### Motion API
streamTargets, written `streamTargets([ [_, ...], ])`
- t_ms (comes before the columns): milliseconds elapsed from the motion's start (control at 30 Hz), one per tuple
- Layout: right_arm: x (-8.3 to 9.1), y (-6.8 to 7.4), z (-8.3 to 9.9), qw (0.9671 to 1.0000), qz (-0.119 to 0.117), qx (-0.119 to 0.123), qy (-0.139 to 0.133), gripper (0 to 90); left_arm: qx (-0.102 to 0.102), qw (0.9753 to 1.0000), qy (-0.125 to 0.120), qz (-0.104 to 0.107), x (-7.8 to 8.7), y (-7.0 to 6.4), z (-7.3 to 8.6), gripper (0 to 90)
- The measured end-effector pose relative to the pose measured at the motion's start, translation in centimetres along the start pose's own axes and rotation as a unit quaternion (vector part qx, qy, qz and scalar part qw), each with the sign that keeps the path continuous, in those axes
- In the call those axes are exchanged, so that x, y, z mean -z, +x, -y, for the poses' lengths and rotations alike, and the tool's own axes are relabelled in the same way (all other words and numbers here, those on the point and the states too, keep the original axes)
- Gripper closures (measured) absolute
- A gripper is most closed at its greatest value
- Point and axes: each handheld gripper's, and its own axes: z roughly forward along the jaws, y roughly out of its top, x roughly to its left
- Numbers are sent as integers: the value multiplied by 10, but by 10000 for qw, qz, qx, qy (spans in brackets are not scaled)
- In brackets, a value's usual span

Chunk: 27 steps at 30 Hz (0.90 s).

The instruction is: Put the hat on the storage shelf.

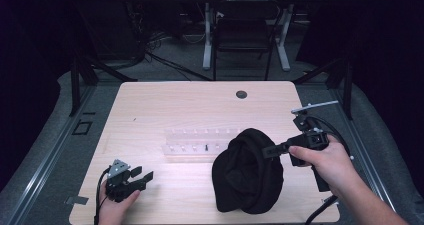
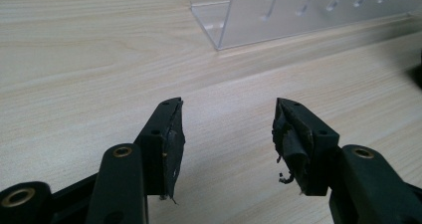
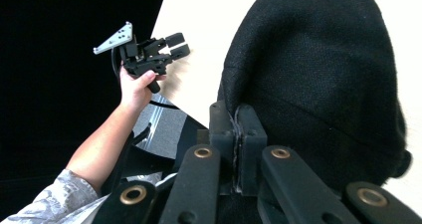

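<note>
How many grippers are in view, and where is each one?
2. The left gripper is at the table's near left corner, open, holding nothing. The right gripper is at the right, shut on the edge of the black hat.
</note>
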Motion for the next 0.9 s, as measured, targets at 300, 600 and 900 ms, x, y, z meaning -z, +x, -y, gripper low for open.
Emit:
streamTargets([
  [300, 8, 3, -2, 9999, -92, 13, -117, 885, -9, 10000, 13, -2, 0, 0, 0, 460],
  [600, 17, 3, -5, 9995, -128, 18, -279, 885, -24, 10000, 34, 14, -1, 0, 0, 461],
  [900, 25, 11, -11, 9988, -196, 75, -446, 886, -17, 10000, 36, 20, -1, 0, 0, 461],
])
